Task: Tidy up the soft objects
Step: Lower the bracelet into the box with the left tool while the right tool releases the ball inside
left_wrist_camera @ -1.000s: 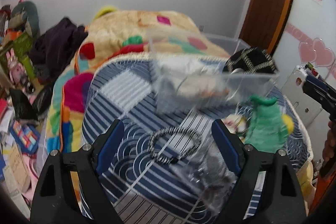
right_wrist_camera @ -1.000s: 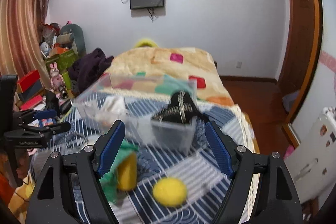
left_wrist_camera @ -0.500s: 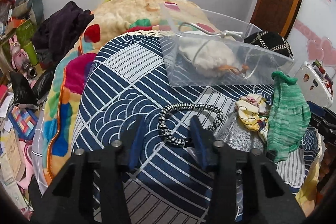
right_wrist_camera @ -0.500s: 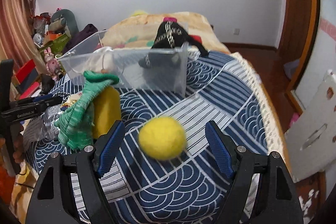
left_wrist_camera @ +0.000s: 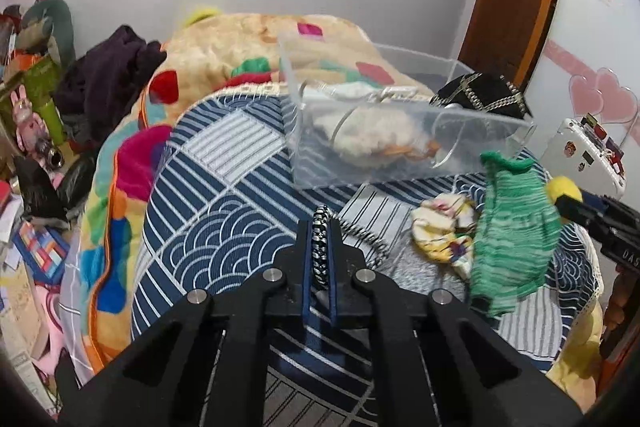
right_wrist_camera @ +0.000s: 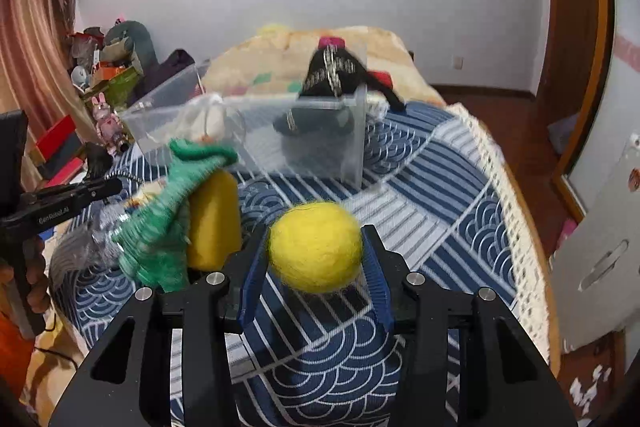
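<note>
Pinching a black-and-white braided band (left_wrist_camera: 320, 251) edgewise, the left tool (left_wrist_camera: 320, 247) is being held nearly shut above the bed (left_wrist_camera: 224, 227), while the right tool (right_wrist_camera: 316, 255) is being kept partly open around a fuzzy yellow ball (right_wrist_camera: 316, 247), its pads touching both flanks. The clear plastic bin (left_wrist_camera: 360, 147), where these soft things are presumably being gathered, is sitting farther up the bed, with a whitish bundle (left_wrist_camera: 372, 135) inside and a black hat (left_wrist_camera: 480, 93) draped over its far corner. Risk is being judged: the ball is being gripped lightly and could roll out, and the dangling band could catch the bin's rim. A green knit piece (left_wrist_camera: 512, 227) and a yellow patterned cloth (left_wrist_camera: 444, 239) are lying nearby on the blue patterned cover. Clutter is being noted along the left wall.
</note>
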`<state>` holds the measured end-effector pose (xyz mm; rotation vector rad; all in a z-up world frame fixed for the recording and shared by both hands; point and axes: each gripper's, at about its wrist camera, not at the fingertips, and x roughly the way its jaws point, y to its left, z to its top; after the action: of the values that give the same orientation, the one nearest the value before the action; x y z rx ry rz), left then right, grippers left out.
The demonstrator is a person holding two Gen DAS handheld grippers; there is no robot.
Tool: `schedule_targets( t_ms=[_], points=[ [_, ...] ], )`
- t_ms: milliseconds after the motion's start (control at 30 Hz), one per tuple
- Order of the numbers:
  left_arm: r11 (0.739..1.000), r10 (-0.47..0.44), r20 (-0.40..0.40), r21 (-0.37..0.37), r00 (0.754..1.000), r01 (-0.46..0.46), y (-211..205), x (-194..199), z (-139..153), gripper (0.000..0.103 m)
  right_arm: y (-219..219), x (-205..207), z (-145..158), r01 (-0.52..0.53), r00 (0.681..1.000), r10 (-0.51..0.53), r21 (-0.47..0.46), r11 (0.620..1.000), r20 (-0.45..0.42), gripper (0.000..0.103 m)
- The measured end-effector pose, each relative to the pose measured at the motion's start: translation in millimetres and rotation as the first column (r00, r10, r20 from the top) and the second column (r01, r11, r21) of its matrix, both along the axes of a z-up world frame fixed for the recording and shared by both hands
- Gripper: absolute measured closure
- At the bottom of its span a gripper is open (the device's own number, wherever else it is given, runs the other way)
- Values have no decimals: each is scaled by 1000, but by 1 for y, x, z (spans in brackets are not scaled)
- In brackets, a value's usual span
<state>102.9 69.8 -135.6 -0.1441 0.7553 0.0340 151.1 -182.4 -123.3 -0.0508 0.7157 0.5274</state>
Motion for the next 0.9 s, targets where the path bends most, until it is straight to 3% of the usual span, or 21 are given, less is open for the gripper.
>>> schedule_targets(
  t_ms=[567, 900],
  points=[
    [999, -33, 189, 5, 981, 33, -13, 5, 71, 97, 20, 18, 57, -28, 987, 16, 70, 997, 159, 61],
    [999, -8, 234, -42, 972, 19, -16, 38, 84, 97, 47, 40, 60, -36, 988, 21, 96, 995, 153, 61]
  ],
)
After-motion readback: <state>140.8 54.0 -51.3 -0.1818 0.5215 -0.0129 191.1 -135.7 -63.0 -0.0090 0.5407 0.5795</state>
